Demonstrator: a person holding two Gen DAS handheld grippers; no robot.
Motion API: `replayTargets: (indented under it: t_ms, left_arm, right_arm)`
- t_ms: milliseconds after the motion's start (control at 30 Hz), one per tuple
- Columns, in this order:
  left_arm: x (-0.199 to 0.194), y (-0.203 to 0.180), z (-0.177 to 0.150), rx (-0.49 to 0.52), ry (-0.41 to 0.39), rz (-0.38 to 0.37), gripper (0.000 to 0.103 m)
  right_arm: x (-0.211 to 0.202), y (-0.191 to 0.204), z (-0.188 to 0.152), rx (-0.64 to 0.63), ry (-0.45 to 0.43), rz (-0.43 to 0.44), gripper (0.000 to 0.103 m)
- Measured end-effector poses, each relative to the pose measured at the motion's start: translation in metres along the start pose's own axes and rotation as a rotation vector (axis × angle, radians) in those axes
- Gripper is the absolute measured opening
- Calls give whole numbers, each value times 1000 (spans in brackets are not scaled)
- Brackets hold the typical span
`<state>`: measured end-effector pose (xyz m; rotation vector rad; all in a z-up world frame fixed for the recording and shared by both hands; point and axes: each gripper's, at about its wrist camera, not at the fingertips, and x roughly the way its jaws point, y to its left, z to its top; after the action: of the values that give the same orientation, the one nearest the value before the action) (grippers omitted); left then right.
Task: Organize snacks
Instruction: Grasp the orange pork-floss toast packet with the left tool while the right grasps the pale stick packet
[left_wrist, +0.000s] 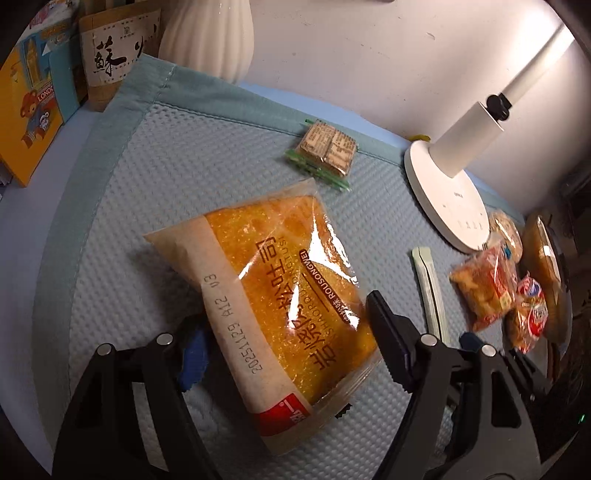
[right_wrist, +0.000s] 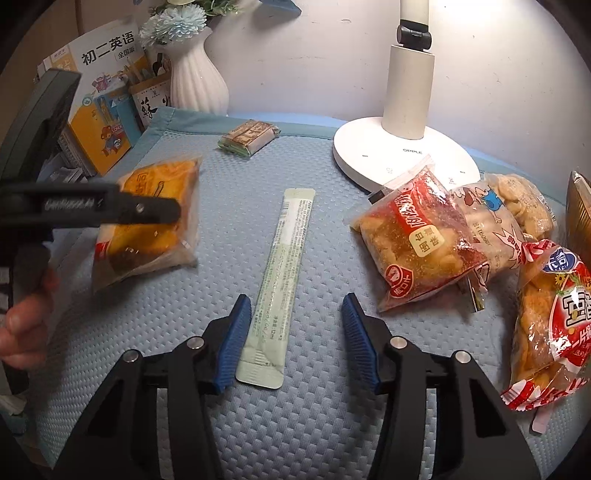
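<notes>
The bread pack (left_wrist: 280, 291), at nine o'clock on the mat (right_wrist: 314, 424), is being straddled by the left gripper (left_wrist: 284, 332), jaws spread and seemingly not yet pinching, probably for sorting, while the right gripper (right_wrist: 291, 339) is being held spread over the sachet (right_wrist: 284, 280).

Orange bread pkt (left_wrist: 280, 280), pale-green sachet (right_wrist: 284, 273) (blk print), waffle-textured blue mat (right_wrist: 314, 424)
</notes>
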<state>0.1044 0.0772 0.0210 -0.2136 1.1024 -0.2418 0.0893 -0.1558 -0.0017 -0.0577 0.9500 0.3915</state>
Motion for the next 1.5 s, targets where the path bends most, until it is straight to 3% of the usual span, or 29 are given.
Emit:
replayTargets:
  t_ms: [133, 200, 333, 400, 500, 567, 600, 633, 700, 900, 1067, 1167, 1300, 1400, 1500]
  left_arm:
    - [-14, -3, -25, 103, 22, -34, 77]
    - [-20, -4, -36, 128, 28, -44, 84]
    - [-24, 0, -45, 12, -18, -57, 98]
    - [-21, -7, -48, -6, -46, -25, 100]
    - [-2, -29, -46, 45, -66, 66, 100]
    - [2, -37, -51, 60, -73, 116, 100]
    - [2, -39, -53, 61, -76, 137, 100]
    - [1, -38, -55, 60, -81, 156, 100]
    - [-2, -35, -60, 62, -82, 187, 100]
    - [-14, -32, -80, 124, -87, 220, 99]
    - [-17, -31, -91, 128, -126, 191, 99]
    - [-15, -37, -92, 132, -139, 222, 100]
    - [-21, -47, -96, 171, -178, 208, 100]
    - [-26, -40, -96, 141, -198, 167, 100]
    - [-22, -33, -92, 104, -178, 157, 100]
  right_arm:
    - [-2, -6, 0, 19, -2, 14, 45]
    - [-6, -14, -1, 50, -13, 29, 46]
    - [-8, -18, -1, 68, -23, 47, 61]
    - [-14, -8, -4, 25, -42, 56, 62]
    - [-13, 9, -6, -55, -48, 4, 63]
    - [-7, 16, -6, -95, -25, -7, 50]
    - [-5, 18, -7, -109, -9, 4, 30]
    - [-6, 18, -8, -118, -13, 18, 22]
    - [-13, 18, -9, -122, -41, 49, 21]
    - [-22, 16, -20, -115, -20, 53, 20]
    - [-44, 0, -50, -72, 3, 39, 21]
    - [-60, -9, -69, -45, 12, 38, 21]
    - [-80, -17, -79, 9, 19, 102, 23]
    - [-84, -20, -73, 19, -3, 85, 43]
    - [-77, -20, -64, 34, -2, 90, 45]
